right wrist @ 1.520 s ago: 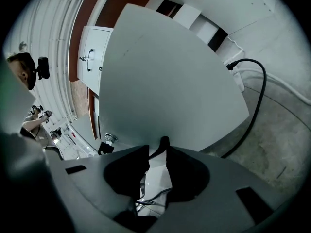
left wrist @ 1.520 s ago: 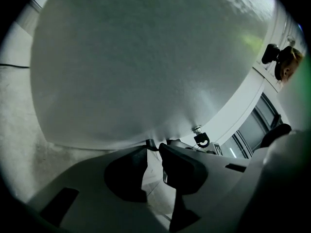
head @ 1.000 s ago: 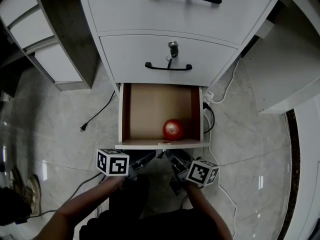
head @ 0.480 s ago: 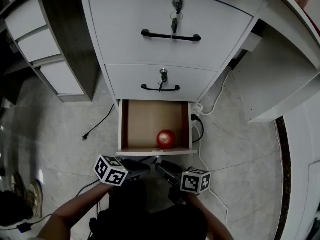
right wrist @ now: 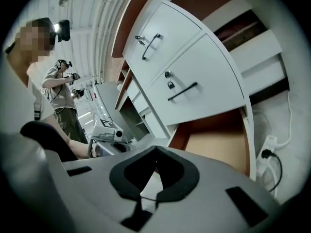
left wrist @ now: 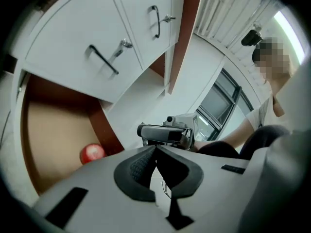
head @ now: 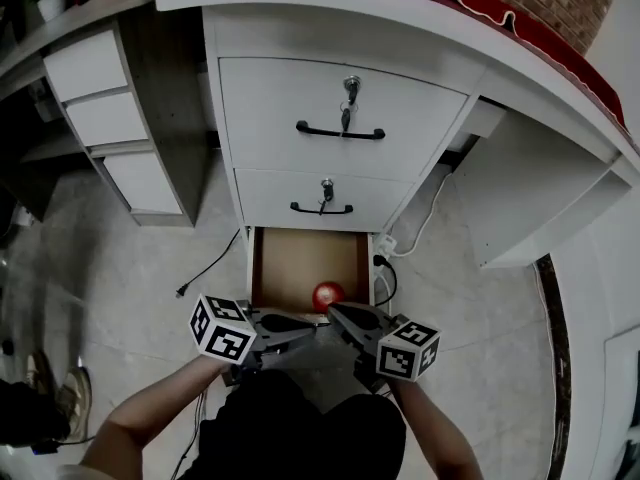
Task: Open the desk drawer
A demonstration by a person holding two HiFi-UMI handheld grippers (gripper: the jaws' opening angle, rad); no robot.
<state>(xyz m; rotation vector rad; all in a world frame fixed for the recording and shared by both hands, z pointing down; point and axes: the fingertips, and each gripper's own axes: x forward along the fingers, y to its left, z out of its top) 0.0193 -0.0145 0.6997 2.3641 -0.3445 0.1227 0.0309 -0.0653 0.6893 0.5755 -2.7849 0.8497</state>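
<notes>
Head view: a white desk (head: pixel 400 13) with three stacked drawers. The bottom drawer (head: pixel 300 258) stands pulled out over the floor (head: pixel 120 268), its brown inside exposed. A red ball (head: pixel 326 295) rests on the drawer's floor, near its front edge and right of centre. The middle drawer (head: pixel 270 190) and top drawer (head: pixel 260 98) are shut; each has a black handle and a key in its lock.

The left claw (head: pixel 300 328) and right claw (head: pixel 340 315) are held side by side just in front of the open drawer, tips angled toward each other and touching neither drawer nor ball. A marker cube sits behind each.

Left gripper view: the left claw (left wrist: pixel 155 149) has just been closing and its jaws are now pressed together with nothing between them. Beyond them lie the open drawer (left wrist: pixel 53 125), the ball (left wrist: pixel 92 153) and the right claw's body.

Right gripper view: the right claw (right wrist: pixel 155 152) has likewise just been closing; its jaws meet at the tips, empty. The open drawer (right wrist: pixel 218 140) shows past them at right.

A white power strip (head: pixel 385 248) with cables lies on the floor just right of the open drawer. A black plug (head: pixel 182 289) lies to the left.
</notes>
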